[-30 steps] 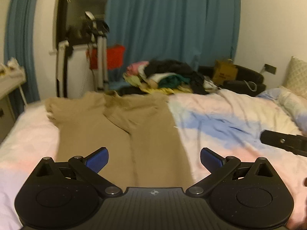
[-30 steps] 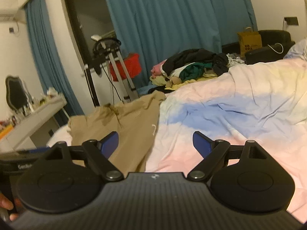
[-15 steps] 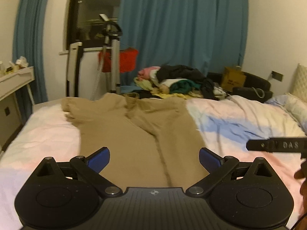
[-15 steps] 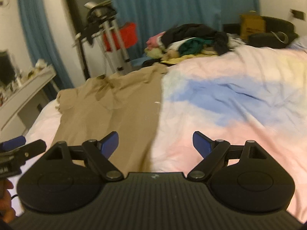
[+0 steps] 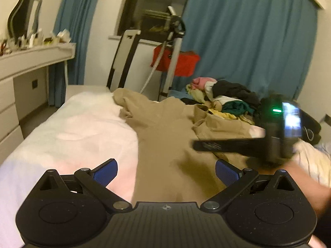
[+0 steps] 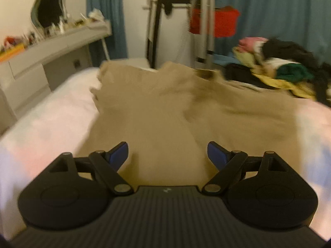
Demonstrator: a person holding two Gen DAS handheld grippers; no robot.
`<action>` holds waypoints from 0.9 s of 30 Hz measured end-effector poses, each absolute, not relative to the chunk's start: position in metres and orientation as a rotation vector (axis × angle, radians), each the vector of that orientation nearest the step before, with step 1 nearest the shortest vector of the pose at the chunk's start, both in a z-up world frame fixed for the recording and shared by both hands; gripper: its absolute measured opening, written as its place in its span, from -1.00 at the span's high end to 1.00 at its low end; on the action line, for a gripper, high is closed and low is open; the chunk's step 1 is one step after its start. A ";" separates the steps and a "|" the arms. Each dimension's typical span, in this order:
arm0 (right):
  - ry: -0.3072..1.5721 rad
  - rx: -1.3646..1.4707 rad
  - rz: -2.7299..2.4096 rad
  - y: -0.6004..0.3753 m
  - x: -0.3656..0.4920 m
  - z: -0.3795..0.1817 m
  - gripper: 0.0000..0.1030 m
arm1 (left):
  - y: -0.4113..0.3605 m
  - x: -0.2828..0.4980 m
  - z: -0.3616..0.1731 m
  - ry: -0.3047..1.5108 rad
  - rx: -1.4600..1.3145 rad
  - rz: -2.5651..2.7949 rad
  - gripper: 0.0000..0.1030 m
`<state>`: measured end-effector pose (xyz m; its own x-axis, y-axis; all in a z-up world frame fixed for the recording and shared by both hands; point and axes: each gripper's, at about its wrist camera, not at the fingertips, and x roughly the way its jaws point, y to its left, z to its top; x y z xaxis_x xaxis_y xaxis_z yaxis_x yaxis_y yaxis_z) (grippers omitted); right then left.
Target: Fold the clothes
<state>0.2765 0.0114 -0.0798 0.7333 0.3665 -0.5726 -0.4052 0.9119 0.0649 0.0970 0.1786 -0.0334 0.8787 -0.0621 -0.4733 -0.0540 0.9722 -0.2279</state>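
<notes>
Far left of the fingers, a white dressing table (image 5: 37,57) with a mirror (image 5: 20,14) on top; well apart from the work, no part in it. Nearer, beneath and left of the left-hand finger, bare pale cover of the bed (image 5: 72,128), likely room for folding.

Left gripper (image 5: 164,162): blue-padded fingers (image 5: 105,170) wide apart, nothing between the pads, hovering over the near end of the tan garment (image 5: 165,128). Held open and pointed forward and down, apparently to come down on an edge of the cloth. Not touching it, as far as can be told.

Tan garment itself: spread lengthwise on the bed, running from just under the fingers away toward the far end, rumpled at the far left corner and turned over near a collar-like part on the right. Laid flat like this presumably for a clean fold; no fold across it visible yet, so early in the task, by the look of it.

Right gripper (image 6: 167,144): fingers (image 6: 217,155) likewise spread and empty, above the middle of the same garment. In the left wrist view, seen blurred, lying across just ahead and right of the left fingers. Placed close beside the left one, probably to take a matching hold.

Beyond and right of the fingers, a heap of mixed clothes (image 5: 227,101) at the far end of the bed, seemingly waiting for a turn.
</notes>
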 end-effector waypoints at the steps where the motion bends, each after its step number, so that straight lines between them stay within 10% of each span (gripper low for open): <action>1: 0.603 -0.047 0.452 0.022 0.287 -0.085 -0.65 | 0.184 0.098 -0.035 0.492 -0.257 0.026 -0.98; 13: 0.562 -0.221 0.680 0.136 0.356 -0.107 -0.65 | 0.241 0.114 -0.062 0.479 -0.501 0.374 -0.97; 15: 0.544 -0.285 0.660 0.149 0.360 -0.107 -0.40 | 0.235 0.117 -0.062 0.479 -0.480 0.367 -0.97; 17: 0.553 -0.262 0.617 0.149 0.368 -0.104 0.39 | 0.226 0.121 -0.061 0.480 -0.454 0.348 -0.97; 19: 0.560 -0.192 0.587 0.140 0.372 -0.098 0.74 | 0.218 0.122 -0.062 0.473 -0.425 0.336 -0.97; 27: 0.296 0.228 0.375 0.012 0.337 -0.052 0.77 | 0.197 0.121 -0.057 0.457 -0.340 0.271 -0.97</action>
<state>0.3368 0.0122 -0.0524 0.8884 0.3910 -0.2405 -0.3252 0.9059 0.2714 0.1215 0.1972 -0.0574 0.8637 0.1778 -0.4716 -0.3282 0.9085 -0.2586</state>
